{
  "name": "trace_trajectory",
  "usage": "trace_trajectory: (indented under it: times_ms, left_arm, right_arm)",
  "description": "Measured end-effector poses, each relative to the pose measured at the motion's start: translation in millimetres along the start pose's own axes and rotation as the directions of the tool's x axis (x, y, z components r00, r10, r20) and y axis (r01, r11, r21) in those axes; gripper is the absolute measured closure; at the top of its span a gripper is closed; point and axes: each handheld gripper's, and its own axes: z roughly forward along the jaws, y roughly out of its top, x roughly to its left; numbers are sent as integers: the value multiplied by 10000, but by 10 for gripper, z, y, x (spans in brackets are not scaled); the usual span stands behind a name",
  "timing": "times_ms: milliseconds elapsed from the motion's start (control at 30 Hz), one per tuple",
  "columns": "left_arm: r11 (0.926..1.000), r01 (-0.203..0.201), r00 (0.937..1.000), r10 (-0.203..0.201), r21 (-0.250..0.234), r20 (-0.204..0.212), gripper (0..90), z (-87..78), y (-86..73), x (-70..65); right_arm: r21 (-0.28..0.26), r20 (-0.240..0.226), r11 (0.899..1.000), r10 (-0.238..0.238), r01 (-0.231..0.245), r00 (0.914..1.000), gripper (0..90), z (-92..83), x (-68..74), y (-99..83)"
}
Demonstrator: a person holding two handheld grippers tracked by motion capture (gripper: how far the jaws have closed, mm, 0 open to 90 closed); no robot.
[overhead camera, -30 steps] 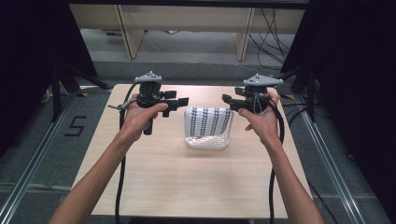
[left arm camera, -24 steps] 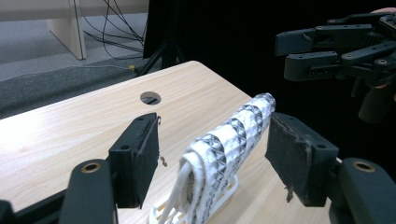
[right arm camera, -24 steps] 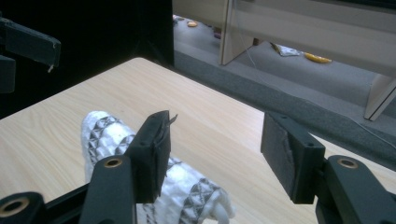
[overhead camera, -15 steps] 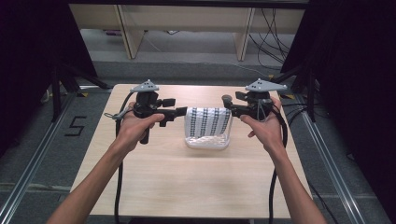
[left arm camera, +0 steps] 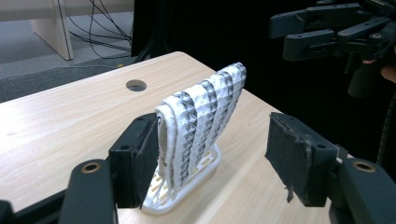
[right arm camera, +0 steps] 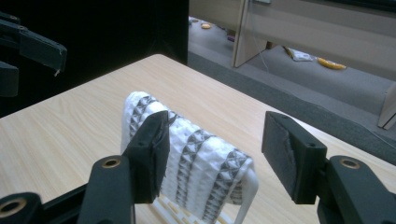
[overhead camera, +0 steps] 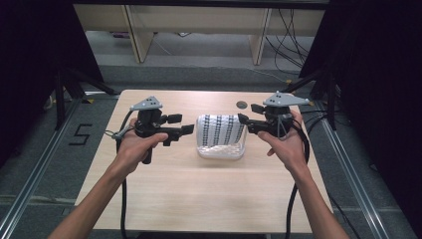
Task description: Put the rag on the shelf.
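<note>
My left gripper [overhead camera: 188, 130] has jaws spread wide, gripping nothing, tips just left of the patterned cloth [overhead camera: 221, 130] draped over a white rack [overhead camera: 221, 151] at frame centre; my right gripper [overhead camera: 243, 119] is also spread and empty, just right of the cloth. Bare table [overhead camera: 199, 199] fills the lower frame; a small hole [overhead camera: 242, 104] sits near its far edge.

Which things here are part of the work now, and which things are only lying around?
Part of the work:
- patterned cloth, draped over the rack
- white rack under it
- left claw, open, beside the cloth
- right claw, open, at the other side

Only lying around:
- table hole
- floor cables
- yellow thing on the floor
</note>
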Motion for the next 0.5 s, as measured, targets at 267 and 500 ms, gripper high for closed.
trace_trajectory:
  times_ms: [267, 500]
  left_arm:
    - [10000, -97, 9996, 97, -3, 279, 292, -64, -87, -80]
    - [9997, -226, 9986, 227, -27, 477, 231, -148, -166, -156]
  right_arm:
    - [19, 9, 10000, 14, -14, 10000, 399, -54, 53, -35]
    - [-239, -56, 9997, 15, -16, 10000, 356, -109, 80, -84]
